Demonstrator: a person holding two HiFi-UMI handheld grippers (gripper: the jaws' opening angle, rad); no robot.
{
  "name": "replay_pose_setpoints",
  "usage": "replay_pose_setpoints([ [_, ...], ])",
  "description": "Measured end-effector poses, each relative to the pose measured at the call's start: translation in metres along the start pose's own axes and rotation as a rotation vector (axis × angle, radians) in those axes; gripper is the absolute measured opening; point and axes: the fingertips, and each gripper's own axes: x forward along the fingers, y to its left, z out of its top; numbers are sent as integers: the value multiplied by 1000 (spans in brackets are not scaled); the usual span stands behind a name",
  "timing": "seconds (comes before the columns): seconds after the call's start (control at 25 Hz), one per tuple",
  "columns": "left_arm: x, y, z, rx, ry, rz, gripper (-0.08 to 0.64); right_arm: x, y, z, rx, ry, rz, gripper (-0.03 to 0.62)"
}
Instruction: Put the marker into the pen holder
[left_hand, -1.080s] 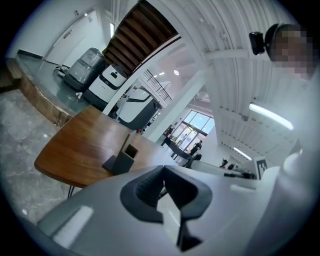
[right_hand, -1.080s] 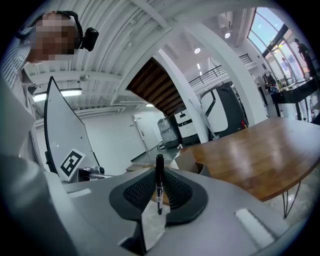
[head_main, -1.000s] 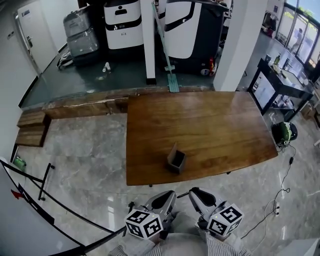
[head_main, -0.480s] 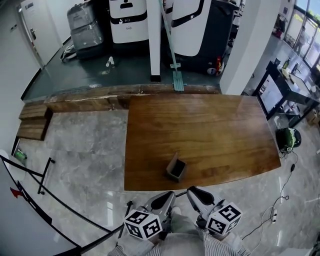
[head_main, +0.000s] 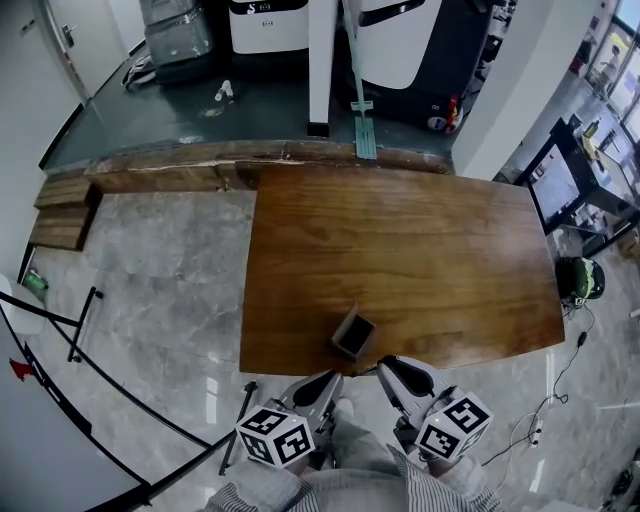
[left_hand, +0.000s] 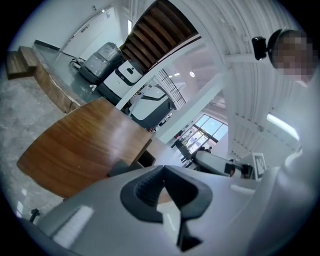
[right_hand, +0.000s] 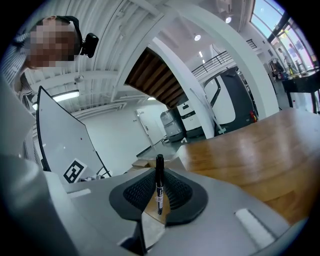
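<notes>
We hold the marker (right_hand: 159, 186) upright, pinched between the jaws of our right gripper (right_hand: 160, 172), just off the near edge of the table (head_main: 400, 240). The pen holder (head_main: 352, 334) stands at the middle of that edge. Our left gripper (left_hand: 162, 172) has its jaws closed together on nothing.

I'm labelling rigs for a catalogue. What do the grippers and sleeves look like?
The left gripper and right gripper: pale grey bodies, dark ribbed pads, each with a white cube of black square markers. The sleeves: grey-and-white stripes.
</notes>
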Motion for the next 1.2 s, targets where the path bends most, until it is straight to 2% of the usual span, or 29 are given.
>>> replay_pose_setpoints([
  [0.44, 14, 22, 6, -82, -20, 28, 6, 25, -32, 29, 9, -30, 0, 46],
  [0.76, 22, 38, 0, -104, -2, 53, 7, 53, -45, -1, 19, 44, 16, 46],
  [1.2, 26, 55, -10, -133, 12, 69, 6, 72, -49, -30, -57, 137, 18, 46],
])
